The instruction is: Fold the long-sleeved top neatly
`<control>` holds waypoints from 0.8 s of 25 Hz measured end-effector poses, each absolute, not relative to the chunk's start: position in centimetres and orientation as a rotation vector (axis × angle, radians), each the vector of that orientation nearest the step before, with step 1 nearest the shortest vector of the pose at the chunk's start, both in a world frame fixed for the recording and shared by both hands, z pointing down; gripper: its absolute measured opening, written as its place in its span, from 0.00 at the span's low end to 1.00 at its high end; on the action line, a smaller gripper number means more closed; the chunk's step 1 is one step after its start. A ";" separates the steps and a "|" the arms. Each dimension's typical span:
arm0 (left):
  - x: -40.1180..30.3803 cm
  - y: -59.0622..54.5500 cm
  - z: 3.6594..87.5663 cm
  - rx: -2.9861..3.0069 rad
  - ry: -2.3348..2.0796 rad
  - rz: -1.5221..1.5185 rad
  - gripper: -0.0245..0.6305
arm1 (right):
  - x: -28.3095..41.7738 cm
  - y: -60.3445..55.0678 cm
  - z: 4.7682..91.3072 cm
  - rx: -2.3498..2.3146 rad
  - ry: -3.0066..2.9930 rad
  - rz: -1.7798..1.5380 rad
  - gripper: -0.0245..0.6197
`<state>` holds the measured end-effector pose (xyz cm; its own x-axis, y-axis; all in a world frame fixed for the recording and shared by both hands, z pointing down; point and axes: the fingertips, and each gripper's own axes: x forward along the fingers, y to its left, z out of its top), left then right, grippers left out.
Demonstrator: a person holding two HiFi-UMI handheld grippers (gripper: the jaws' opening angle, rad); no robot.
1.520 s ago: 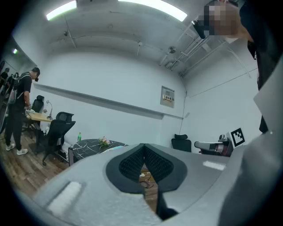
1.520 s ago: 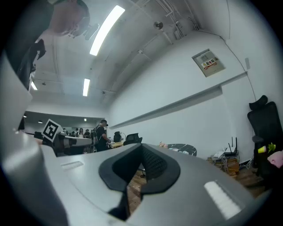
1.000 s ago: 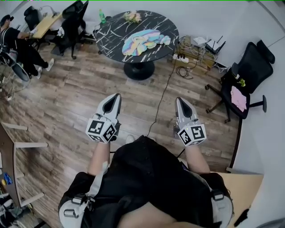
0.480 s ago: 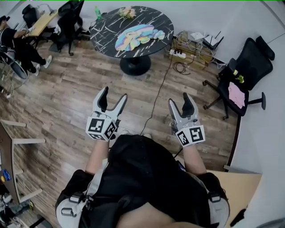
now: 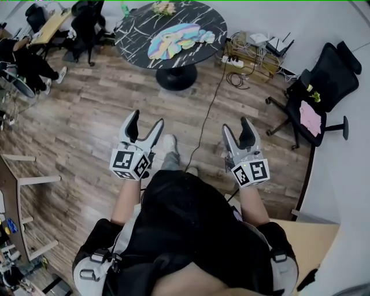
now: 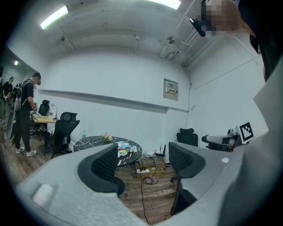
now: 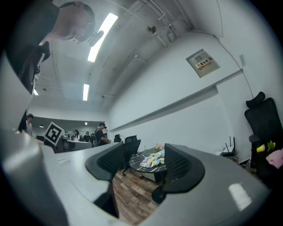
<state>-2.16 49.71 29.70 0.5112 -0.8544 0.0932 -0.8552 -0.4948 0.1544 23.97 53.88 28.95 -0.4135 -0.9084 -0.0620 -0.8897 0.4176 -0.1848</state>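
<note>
Well, at the far left of the head view a seated person [image 5: 23, 58] in dark clothes sits beside some dark office chairs [image 5: 87, 29] on the wooden floor [image 5: 87, 115]. The round black bench [image 5: 134, 41] with white veining stands a little further right, at the top of that view. The long-sleeved top [image 5: 173, 41] lies on it in a loose, rumpled heap of pastel stripes (not folded at all), well apart from both claws. A small bunch of flowers [image 5: 163, 7] sits at the bench's far edge.

Below the bench, the left claw [image 5: 147, 119] is held level in front of the person's body. Its jaws have just been opening and now stand wide apart with nothing between them. In the left gripper view the left claw [image 6: 146, 160] frames only the distant bench [image 6: 95, 142], the top [image 6: 124, 146] and bare floor.

A light shoe [image 5: 169, 151] shows on the floor between the two claws, and a dark cable [image 5: 211, 110] runs across the boards from the clutter of wires by the wall.

The right claw [image 5: 237, 125] is also level. Its jaws have likewise just been opening and stand apart, empty. The right gripper view shows the right claw [image 7: 143, 162] with the top [image 7: 154, 158] far off in the gap.

At the far right stands a black swivel chair [image 5: 324, 75] with a pink cloth [image 5: 310, 118] on its seat.
</note>
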 end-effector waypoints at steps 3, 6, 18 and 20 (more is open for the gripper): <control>-2.5 47.8 30.2 2.565 -1.464 0.000 0.60 | 24.0 52.5 28.8 -1.626 2.517 -0.160 0.46; -2.2 45.5 30.1 2.573 -1.440 -0.022 0.60 | 24.4 50.4 28.7 -1.651 2.506 -0.151 0.46; -3.2 32.1 28.7 2.669 -1.376 -0.045 0.59 | 22.7 38.2 27.2 -1.706 2.477 -0.090 0.45; -3.8 30.0 28.8 2.671 -1.370 -0.043 0.59 | 21.9 36.2 27.0 -1.702 2.480 -0.085 0.45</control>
